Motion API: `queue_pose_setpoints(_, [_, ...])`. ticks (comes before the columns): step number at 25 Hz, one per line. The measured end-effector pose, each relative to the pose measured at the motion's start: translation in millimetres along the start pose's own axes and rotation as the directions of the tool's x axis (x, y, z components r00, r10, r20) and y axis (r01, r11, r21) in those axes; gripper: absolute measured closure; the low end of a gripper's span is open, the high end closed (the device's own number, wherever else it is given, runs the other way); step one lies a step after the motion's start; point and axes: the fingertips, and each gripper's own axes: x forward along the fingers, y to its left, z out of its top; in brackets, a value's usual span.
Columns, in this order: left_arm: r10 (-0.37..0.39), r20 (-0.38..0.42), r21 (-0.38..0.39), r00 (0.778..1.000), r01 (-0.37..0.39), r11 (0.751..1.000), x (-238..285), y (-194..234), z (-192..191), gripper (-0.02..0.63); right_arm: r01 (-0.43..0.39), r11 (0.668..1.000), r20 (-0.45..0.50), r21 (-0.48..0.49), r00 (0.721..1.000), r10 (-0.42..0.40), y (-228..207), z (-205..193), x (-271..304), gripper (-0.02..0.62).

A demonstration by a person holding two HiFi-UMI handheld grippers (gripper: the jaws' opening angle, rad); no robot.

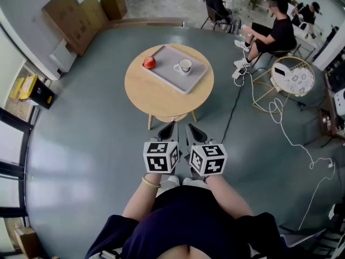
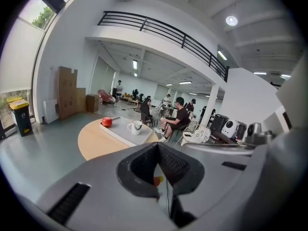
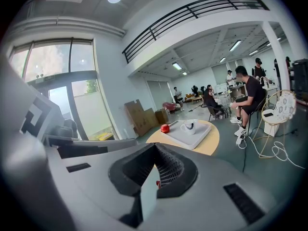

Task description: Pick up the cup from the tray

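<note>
Not begun: the cup sits on the tray at 12 o'clock, far from the left hand-held gripper and right hand-held gripper, both closed, empty.

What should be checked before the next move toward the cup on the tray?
1. The cup upright on grey tray: ok.
2. The red apple apart from cup: ok.
3. The right gripper open for a grasp: not ok, jaws together.
4. The left gripper open: not ok, jaws together.
5. Both at the round table: not ok, short of it.
6. The cup empty: cannot tell.
</note>
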Motion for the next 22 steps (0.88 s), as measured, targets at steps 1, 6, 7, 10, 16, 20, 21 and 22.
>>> queue_pose_setpoints(1, [0.001, -0.002, 0.002, 1.0, -0.001, 1.0, 0, 0, 0, 0.6, 0.0, 1.0, -0.001, -0.001, 1.0, 0.0, 0, -1, 0, 0.588])
queue_pose_setpoints(6, [0.007, -0.005, 0.0, 1.0, -0.007, 1.0, -1, 5, -1, 0.6, -0.019, 0.999, 0.004, 0.03, 1.0, 0.019, 3, -2, 3, 0.588])
queue_pose_setpoints(7, [0.006, -0.007, -0.001, 1.0, -0.006, 1.0, -1, 7, -1, 0.6, -0.018, 0.999, 0.003, 0.037, 1.0, 0.018, 3, -2, 4, 0.588])
queue_pose_setpoints(10, [0.0, -0.011, -0.003, 1.0, 0.0, 1.0, -2, 10, -4, 0.6, -0.01, 0.999, -0.007, 0.037, 1.0, 0.011, 4, -6, 6, 0.588])
queue_pose_setpoints(16, [-0.014, -0.015, -0.008, 1.0, 0.014, 1.0, -3, 20, -5, 0.6, -0.005, 1.0, -0.009, 0.029, 1.0, 0.005, 11, -7, 13, 0.588])
queue_pose_setpoints(20, [-0.019, -0.018, -0.004, 1.0, 0.019, 1.0, -5, 29, -3, 0.6, 0.003, 1.0, -0.004, 0.026, 1.0, -0.003, 17, -5, 18, 0.588])
queue_pose_setpoints(21, [-0.021, -0.019, -0.001, 1.0, 0.021, 1.0, -5, 31, -3, 0.6, 0.007, 1.0, -0.003, 0.029, 1.0, -0.007, 18, -6, 20, 0.588])
queue_pose_setpoints(22, [-0.022, -0.021, 0.002, 1.0, 0.022, 1.0, -5, 33, -3, 0.6, 0.011, 0.999, -0.003, 0.032, 1.0, -0.01, 19, -6, 21, 0.588])
